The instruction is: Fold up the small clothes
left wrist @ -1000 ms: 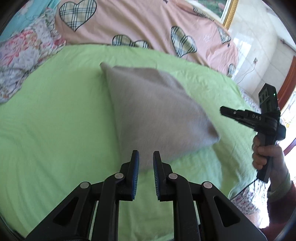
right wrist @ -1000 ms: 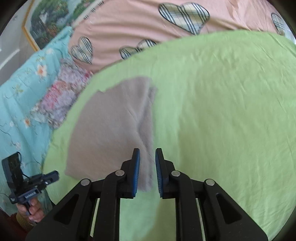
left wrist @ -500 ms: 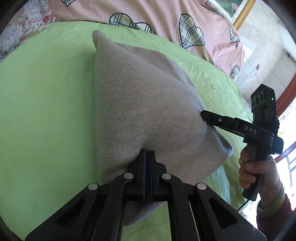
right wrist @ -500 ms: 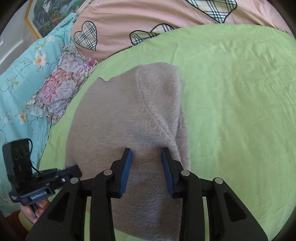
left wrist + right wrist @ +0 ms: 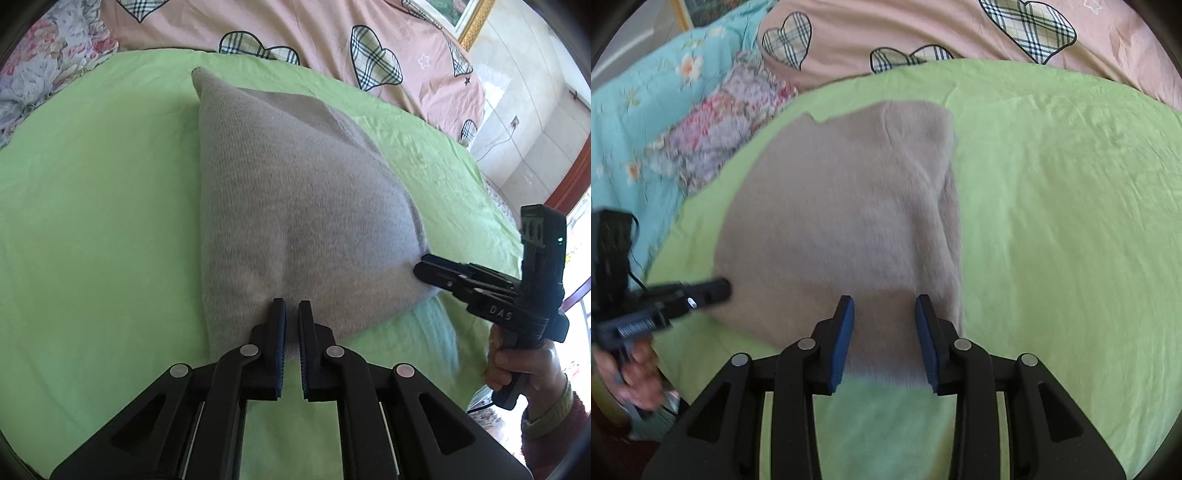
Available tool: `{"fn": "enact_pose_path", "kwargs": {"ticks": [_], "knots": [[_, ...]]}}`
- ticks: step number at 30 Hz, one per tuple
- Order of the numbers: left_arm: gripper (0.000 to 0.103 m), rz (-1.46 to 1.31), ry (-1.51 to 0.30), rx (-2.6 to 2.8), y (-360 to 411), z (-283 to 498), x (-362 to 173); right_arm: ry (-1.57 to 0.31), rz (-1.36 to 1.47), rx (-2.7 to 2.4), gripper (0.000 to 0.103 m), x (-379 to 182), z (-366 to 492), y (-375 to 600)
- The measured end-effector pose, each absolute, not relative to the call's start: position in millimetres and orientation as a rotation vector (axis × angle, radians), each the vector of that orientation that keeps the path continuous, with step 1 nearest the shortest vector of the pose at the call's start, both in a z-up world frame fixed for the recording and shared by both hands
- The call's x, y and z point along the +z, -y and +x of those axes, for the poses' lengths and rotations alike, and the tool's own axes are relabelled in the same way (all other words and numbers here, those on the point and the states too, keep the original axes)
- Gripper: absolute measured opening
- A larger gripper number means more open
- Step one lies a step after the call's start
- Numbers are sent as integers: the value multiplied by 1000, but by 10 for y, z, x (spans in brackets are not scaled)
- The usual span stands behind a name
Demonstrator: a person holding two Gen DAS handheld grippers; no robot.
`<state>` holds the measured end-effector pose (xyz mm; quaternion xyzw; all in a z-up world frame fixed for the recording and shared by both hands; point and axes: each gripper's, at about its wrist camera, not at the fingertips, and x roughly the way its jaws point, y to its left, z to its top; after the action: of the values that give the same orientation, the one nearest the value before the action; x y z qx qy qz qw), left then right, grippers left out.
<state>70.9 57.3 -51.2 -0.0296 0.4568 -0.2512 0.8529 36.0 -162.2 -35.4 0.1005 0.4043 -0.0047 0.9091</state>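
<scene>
A grey knit garment [image 5: 295, 192] [image 5: 842, 206] lies folded and puffed up on the green sheet [image 5: 92, 221]. My left gripper [image 5: 291, 308] sits at its near edge, jaws almost together, with fabric pinched between the pads and a crease running up from them. In the right wrist view the left gripper [image 5: 720, 288] touches the garment's left side. My right gripper [image 5: 884, 306] is open, its blue pads well apart over the near hem and not pressing it. From the left wrist view the right gripper [image 5: 421, 267] reaches the garment's right corner.
A pink quilt with checked hearts [image 5: 295, 26] [image 5: 923, 29] lies behind the sheet. Floral pillows [image 5: 713, 122] and a teal blanket [image 5: 646, 85] are at the left. The bed's edge drops off near the person's hand [image 5: 524, 369].
Both grippers came down onto the garment, which now fills more of each view. The left jaws closed at its edge. The right jaws spread wider over the hem.
</scene>
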Motion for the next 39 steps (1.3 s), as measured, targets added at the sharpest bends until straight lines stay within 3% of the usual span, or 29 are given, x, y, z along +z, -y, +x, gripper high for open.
{"fn": "enact_pose_path", "kwargs": {"ticks": [7, 14, 17, 20, 26, 29, 31, 33, 39], "knots": [[7, 32, -927, -481, -486, 572, -491, -820, 219, -18, 36, -333, 303, 1627], [16, 2, -929, -471, -598, 478, -387, -803, 240, -17, 37, -231, 156, 1579], [27, 10, -928, -464, -641, 381, -339, -799, 257, -11, 37, -198, 31, 1544], [53, 45, -917, -423, -667, 281, -290, -802, 267, -13, 37, -178, -105, 1498], [63, 48, -932, -376, -795, 151, -272, -799, 275, -27, 55, -132, -390, 1408], [73, 59, -944, -348, -853, 96, -263, -812, 262, -35, 65, -116, -481, 1340], [75, 68, -942, -331, -868, 67, -250, -817, 251, -33, 75, -107, -522, 1287], [81, 77, -948, -318, -889, 32, -234, -825, 241, -27, 79, -107, -550, 1244], [83, 124, -920, -286, -908, -96, -139, -857, 225, -22, 81, -134, -554, 1176]]}}
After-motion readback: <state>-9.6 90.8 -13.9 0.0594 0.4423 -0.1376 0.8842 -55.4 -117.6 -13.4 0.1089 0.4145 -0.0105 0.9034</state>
